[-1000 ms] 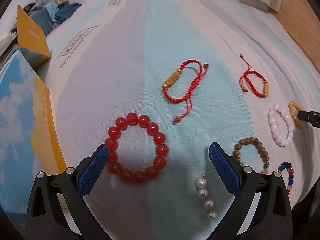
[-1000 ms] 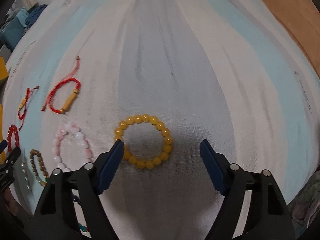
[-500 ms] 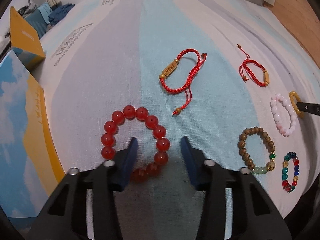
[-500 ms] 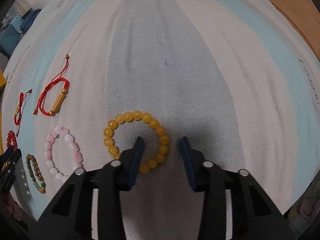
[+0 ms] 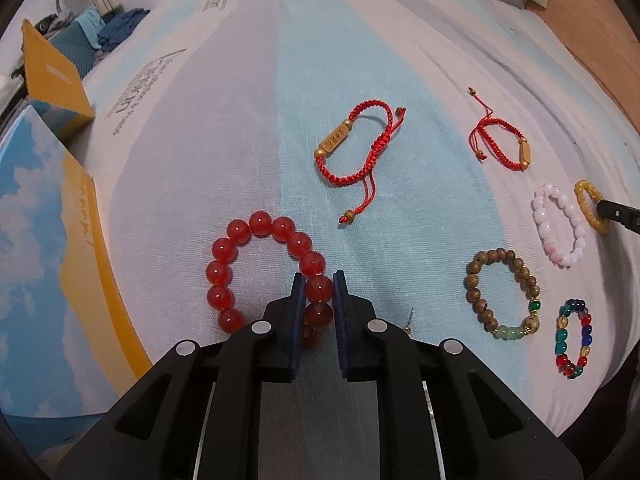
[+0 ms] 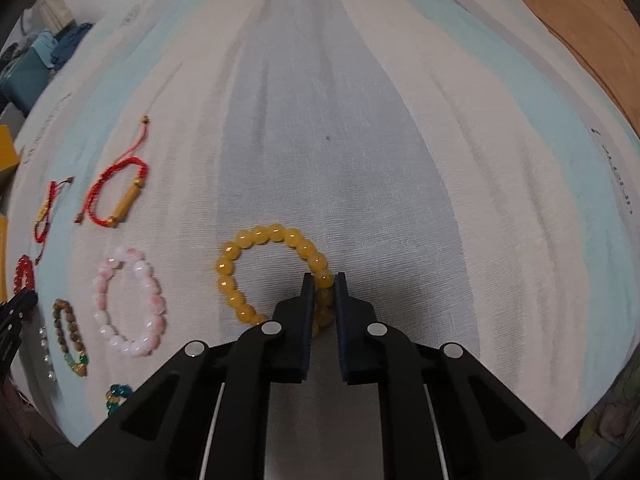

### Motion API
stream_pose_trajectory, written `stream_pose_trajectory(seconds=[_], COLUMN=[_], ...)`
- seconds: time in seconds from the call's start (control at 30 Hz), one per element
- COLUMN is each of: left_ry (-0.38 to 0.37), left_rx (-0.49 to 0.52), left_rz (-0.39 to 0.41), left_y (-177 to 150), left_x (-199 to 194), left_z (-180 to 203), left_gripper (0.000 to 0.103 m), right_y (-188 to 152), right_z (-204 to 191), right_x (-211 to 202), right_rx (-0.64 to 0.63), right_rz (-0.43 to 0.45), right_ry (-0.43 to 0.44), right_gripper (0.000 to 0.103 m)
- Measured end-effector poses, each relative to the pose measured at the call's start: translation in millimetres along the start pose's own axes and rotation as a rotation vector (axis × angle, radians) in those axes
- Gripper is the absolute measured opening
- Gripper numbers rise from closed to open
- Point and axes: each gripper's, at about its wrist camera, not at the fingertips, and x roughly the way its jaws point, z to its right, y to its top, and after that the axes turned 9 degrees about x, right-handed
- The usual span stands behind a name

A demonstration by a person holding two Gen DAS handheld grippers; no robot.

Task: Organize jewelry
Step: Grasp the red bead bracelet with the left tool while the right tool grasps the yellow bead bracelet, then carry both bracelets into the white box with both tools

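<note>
The left gripper (image 5: 319, 278) has its two dark blue pads squeezed on one bead of a bracelet of big, round, shiny red beads (image 5: 260, 276), low in the middle of the left wrist view. The black gripper body hides the bottom of that ring. It lies on a soft striped cloth in pale blue, white and grey (image 5: 248, 128).

The right gripper (image 6: 323, 280) is squeezed on a bracelet of round, smooth yellow beads (image 6: 256, 276), low in the middle of the right wrist view. Its nearest beads are hidden too.

In the left wrist view, up in the middle lies a red woven cord bracelet with a gold tube (image 5: 356, 148). At the right lie a smaller red cord bracelet (image 5: 502, 144), a pink and white bead bracelet (image 5: 560, 224), a brown wooden bead bracelet (image 5: 502, 294) and a small bracelet of many-coloured glassy beads (image 5: 574, 338). A blue and yellow box with clouds (image 5: 40, 260) is cut off at the left edge.
</note>
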Motion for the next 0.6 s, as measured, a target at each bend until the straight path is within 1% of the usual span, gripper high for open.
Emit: stream_pose_trajectory(seconds=[0.23,0.27,0.3,0.33,0.6], left_ry=[0.009,0.009,0.008,0.01,-0.003], left_rx=[-0.001,0.0,0.001,0.002,-0.002], left_rz=[0.009,0.012,0.016,0.019,0.036], left_y=[1,1,2,2,8], left_x=[-14,-17,-20,-23,-43], left_z=[0,0,0,0,-2], left_gripper=[0.013,0.013,0.013,0.013,0.013], right_y=[-14,-17,-17,-17,-20], right_z=[-4,0,-1,6,1], right_x=[-21,-26,-29,-34,-57], right_rx=[-0.001,-0.001,-0.001,0.0,-0.015], right_rz=[0.038,0.045,0.052,0.061,0.1], right_ry=[0.028,0.032,0.036,0.044,0.058], right_gripper=[0.009,0.009,0.009,0.009,0.009])
